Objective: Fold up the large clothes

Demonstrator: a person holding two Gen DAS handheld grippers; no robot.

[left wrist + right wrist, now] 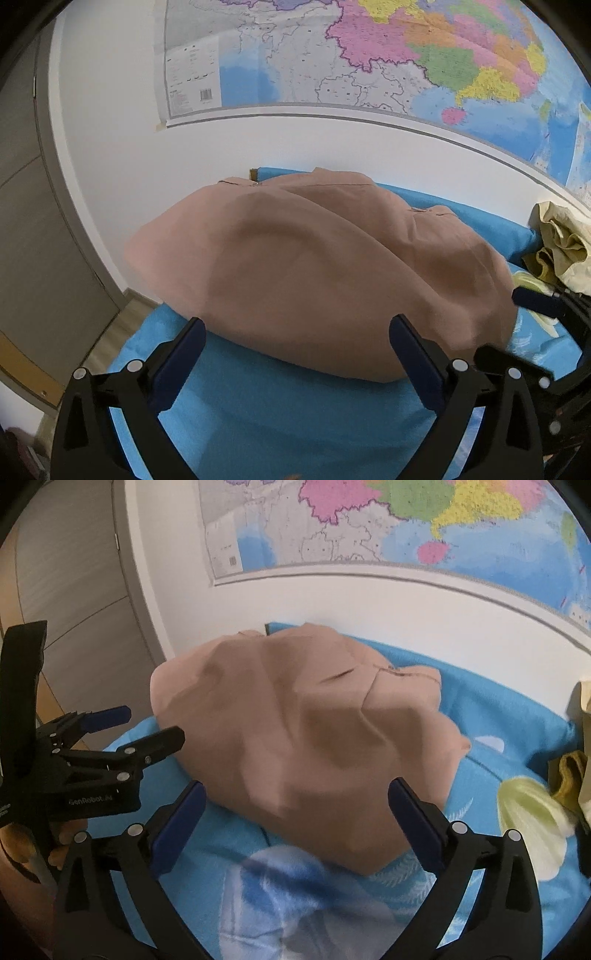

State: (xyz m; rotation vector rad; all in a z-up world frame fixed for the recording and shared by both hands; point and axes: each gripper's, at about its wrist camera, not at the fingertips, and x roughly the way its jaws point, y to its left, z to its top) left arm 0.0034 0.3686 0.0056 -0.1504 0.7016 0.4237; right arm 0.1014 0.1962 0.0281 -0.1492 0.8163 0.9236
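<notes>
**Garment at the middle of the sheet**

The garment (317,266) lies bunched on the sheet (280,406), its far edge near the wall (303,144). Behind the garment, a map (369,55) hangs on that wall. Right of the garment, a crumpled cloth (561,243) sits on the sheet, well apart from it. Left of the garment stands a door (33,221). Before the garment, the left gripper (297,334) and right gripper (297,797) hover side by side, jaws wide, nothing between them.
</notes>
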